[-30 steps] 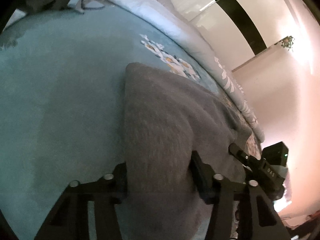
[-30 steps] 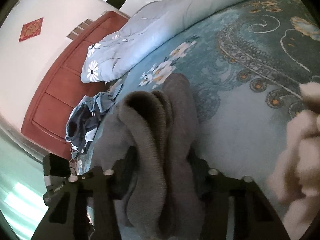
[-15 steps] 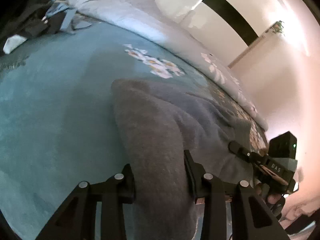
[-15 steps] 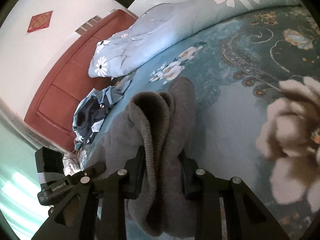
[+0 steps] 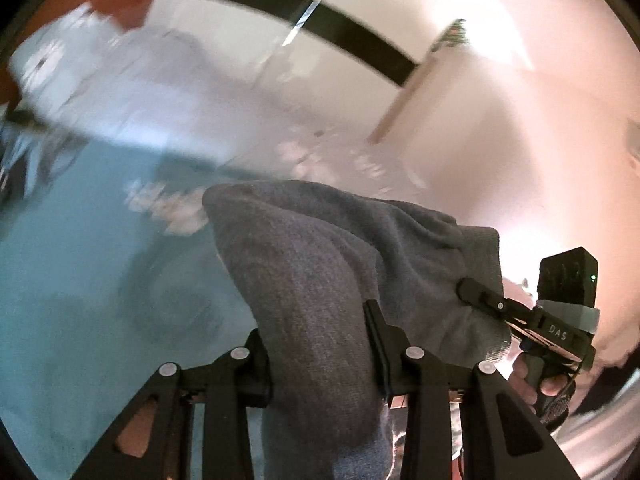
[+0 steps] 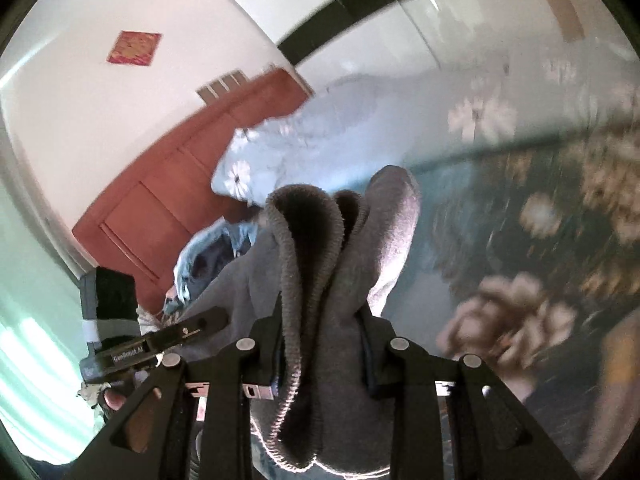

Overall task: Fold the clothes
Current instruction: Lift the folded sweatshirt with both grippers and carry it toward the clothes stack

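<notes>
The gray sweater (image 5: 320, 280) is held up in the air above the blue-green bedspread (image 5: 80, 280), with 1 gripper on each end. The left gripper (image 5: 320, 344) has its 2 black jaws pressed on a thick fold of the knit, so it is gripping the sweater. The cloth bulges up in front of the jaws and hangs down below them.

The right gripper (image 6: 320, 344) is also clamped on the sweater, (image 6: 340, 260) on a bunched part with a ribbed edge (it loops up like a soft arch). From the left wrist view, the sweater stretches across to the right gripper (image 5: 476, 300), which a hand (image 5: 536, 384) holds.

Behind the sweater lies a pale blue quilt (image 6: 320, 136) with white flowers, next to a red-brown wooden headboard (image 6: 160, 200). A small pile of blue clothes (image 6: 208, 256) sits near it. The background is blurry.
</notes>
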Demonstrator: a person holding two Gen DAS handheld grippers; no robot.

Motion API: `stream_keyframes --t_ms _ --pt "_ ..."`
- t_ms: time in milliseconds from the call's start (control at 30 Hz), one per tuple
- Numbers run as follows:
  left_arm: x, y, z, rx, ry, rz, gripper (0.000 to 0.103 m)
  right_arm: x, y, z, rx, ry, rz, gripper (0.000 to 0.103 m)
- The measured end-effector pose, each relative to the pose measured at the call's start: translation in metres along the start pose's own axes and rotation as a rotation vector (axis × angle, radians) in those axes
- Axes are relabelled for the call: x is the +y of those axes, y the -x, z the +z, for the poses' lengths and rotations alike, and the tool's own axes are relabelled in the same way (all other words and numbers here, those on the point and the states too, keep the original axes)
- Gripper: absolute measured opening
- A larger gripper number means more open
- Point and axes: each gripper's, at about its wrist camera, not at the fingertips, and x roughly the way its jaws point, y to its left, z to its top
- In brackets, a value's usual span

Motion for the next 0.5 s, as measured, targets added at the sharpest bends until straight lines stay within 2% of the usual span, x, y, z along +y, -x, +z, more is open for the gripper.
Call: stream_keyframes --t_ms 200,367,500 --pt "-0.096 -0.019 0.051 0.021 -0.135 -0.113 0.039 -0.001 0.092 0.047 -0.108 0.040 -0.078 0.031" --pt "-0.169 -0.056 0.068 0.063 -0.212 -0.189 0.039 -0.021 0.167 0.068 -0.161 0.024 -0.183 0.031" --pt "-0.220 -0.095 0.068 0.123 -0.235 -0.272 0.039 -0.048 0.220 0.065 -0.187 -0.034 -0.267 0.031"
